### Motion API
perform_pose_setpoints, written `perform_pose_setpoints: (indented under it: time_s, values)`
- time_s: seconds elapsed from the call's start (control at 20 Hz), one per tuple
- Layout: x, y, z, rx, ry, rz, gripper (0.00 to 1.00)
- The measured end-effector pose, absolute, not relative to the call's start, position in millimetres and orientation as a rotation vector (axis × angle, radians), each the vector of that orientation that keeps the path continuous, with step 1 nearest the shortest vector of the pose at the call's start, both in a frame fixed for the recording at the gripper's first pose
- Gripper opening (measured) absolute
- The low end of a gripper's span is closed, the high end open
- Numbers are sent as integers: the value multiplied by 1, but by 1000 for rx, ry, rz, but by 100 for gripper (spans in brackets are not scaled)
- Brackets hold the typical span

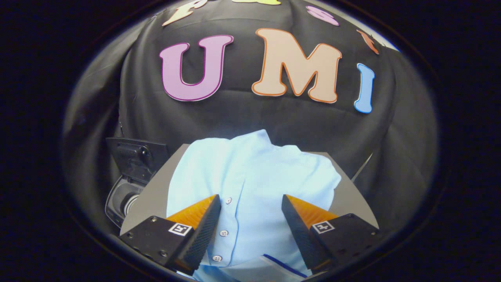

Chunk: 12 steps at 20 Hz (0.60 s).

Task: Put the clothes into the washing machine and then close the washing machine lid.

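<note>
Starting at the left, a dark washing machine with its hinged lid raised [135,164] is seen beside and below the grey flat worktop [154,196], its round drum opening [127,199] exposed. A pale blue buttoned cotton shirt [254,176] is spread over the worktop, its button placket lying between the fingers. The hand-held gripper [250,223] is held wide open above the shirt, with nothing gripped. For a sound pick, the fingers are best lowered onto the cloth and closed over a bunched fold near the placket, so that several layers are caught. To the right, more worktop is shown under the shirt's edge.
</note>
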<state>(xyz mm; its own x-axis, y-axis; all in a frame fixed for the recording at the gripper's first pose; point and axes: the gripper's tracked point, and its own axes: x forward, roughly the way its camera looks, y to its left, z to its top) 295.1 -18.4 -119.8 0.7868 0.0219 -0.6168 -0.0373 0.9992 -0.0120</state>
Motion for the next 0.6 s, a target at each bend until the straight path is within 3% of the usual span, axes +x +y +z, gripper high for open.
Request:
perform_pose_setpoints:
  time_s: [0.1,0.2,0.45,0.55,0.6]
  values:
    - [294,-16,-125,23,669,44,94]
    - [294,-13,-126,61,660,38,87]
    - [294,3,-127,62,636,47,46]
    - [294,4,-126,87,625,20,22]
    - [292,4,-127,89,634,20,17]
